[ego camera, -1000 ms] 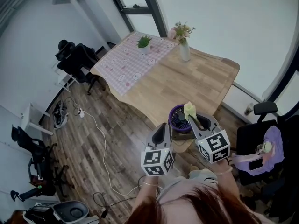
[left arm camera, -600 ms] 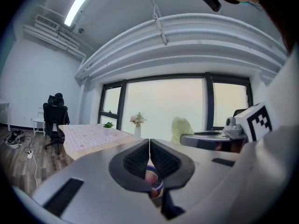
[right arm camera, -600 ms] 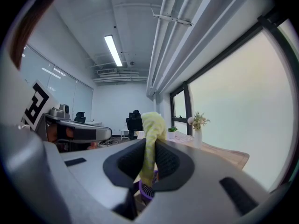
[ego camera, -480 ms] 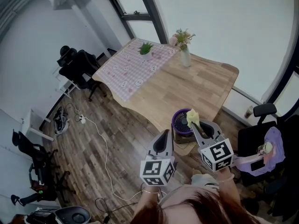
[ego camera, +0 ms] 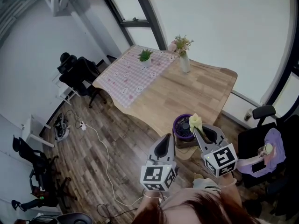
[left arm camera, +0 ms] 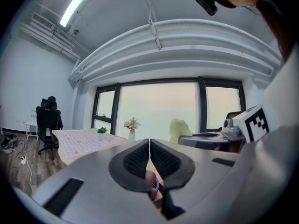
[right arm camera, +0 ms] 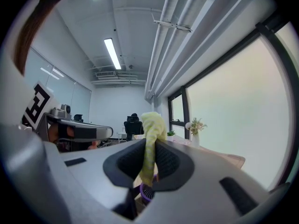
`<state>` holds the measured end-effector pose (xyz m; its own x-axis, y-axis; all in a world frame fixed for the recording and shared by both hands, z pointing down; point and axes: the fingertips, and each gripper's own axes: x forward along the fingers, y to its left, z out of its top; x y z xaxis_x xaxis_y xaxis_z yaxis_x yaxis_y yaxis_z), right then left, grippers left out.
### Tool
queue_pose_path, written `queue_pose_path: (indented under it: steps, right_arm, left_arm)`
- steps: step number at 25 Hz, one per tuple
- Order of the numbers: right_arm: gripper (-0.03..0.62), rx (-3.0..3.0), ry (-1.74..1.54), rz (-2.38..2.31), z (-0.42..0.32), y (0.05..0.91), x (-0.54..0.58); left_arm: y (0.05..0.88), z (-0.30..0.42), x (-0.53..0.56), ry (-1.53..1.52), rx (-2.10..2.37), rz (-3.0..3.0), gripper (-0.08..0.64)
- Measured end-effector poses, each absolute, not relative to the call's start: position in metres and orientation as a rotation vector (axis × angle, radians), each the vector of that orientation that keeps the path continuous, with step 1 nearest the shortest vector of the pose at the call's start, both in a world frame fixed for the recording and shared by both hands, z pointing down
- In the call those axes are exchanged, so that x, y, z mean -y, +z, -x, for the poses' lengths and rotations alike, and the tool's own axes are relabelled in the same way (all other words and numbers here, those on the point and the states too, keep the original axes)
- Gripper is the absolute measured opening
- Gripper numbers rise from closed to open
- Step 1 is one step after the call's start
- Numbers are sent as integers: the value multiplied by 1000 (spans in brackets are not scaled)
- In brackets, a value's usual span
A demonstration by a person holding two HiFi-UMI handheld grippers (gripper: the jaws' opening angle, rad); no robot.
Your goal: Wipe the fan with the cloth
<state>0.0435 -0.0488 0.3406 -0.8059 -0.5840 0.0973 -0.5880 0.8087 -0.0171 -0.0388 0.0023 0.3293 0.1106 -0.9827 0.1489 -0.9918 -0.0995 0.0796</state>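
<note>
The cloth was pinched in the fingers of the right gripper by the fan, with the left gripper closed tight on nothing.

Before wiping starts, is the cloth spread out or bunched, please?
Bunched: the cloth stands as a narrow wad pinched in the right gripper.

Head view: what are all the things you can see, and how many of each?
table: one, light wood, middle
tablecloth: one, pink checked, table's far left end
plant: one, green, on the tablecloth
vase of flowers: one, white, table's far edge
fan: one, purple, table's near edge
cloth: one, yellow, in the right gripper
chairs: at least two, black, left of table and far right
cable: one, white, on the floor
left gripper: one, grey, shut, empty
right gripper: one, grey, shut on the cloth
</note>
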Motion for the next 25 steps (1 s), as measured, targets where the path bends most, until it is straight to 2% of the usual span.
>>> queue_pose_path:
  steps: [25]
  right_arm:
    - [41,2847,11,-942,-34,332,39]
  left_arm:
    - [314,51,-17,-55,1929,-2225,15]
